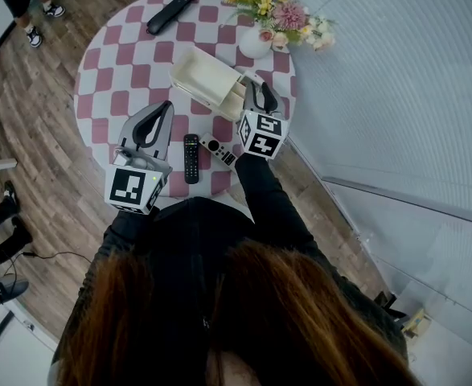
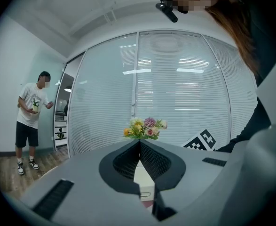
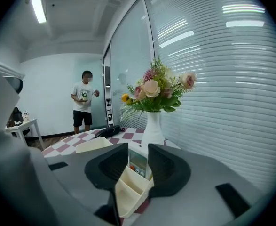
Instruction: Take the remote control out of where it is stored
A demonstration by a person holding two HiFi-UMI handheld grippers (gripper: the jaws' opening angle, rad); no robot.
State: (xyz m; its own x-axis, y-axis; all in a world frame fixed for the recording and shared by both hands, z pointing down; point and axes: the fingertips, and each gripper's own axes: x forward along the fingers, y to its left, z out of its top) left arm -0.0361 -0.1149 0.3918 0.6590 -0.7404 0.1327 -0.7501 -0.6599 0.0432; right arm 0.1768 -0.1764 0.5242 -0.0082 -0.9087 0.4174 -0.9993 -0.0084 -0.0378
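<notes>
1. Table (image 1: 107, 79), round, pink-and-white checked cloth, fills the upper centre of the head view.
2. Cream organiser box (image 1: 207, 77) lies near the table's middle, long side running from upper left to lower right.
3. Right gripper (image 1: 260, 87) is at the box's lower-right end and points up-frame into it.
4. In the right gripper view the jaws stand spread. The box's open compartments sit below and between them.
5. Light remote with coloured buttons (image 3: 138, 164) stands upright in the box's far compartment, right in the gap between the jaws. The pads do not seem to press on it.
6. Left gripper (image 1: 167, 104) is at the lower left of the table, well apart from the box. Its jaws are pressed together at the tips with nothing between them.
7. Black remote (image 1: 190, 158) lies flat on the cloth between the two grippers, at the near edge.
8. White remote (image 1: 218, 151) lies just right of it, tilted, next to the right gripper's marker cube.
9. Long dark object (image 1: 170, 13) lies at the table's top edge; too small to tell what it is.
10. White vase of flowers (image 1: 256, 43) stands upper right of the box, near but apart.
11. Person in a white shirt (image 3: 83, 102) stands on the wooden floor in the background.
</notes>
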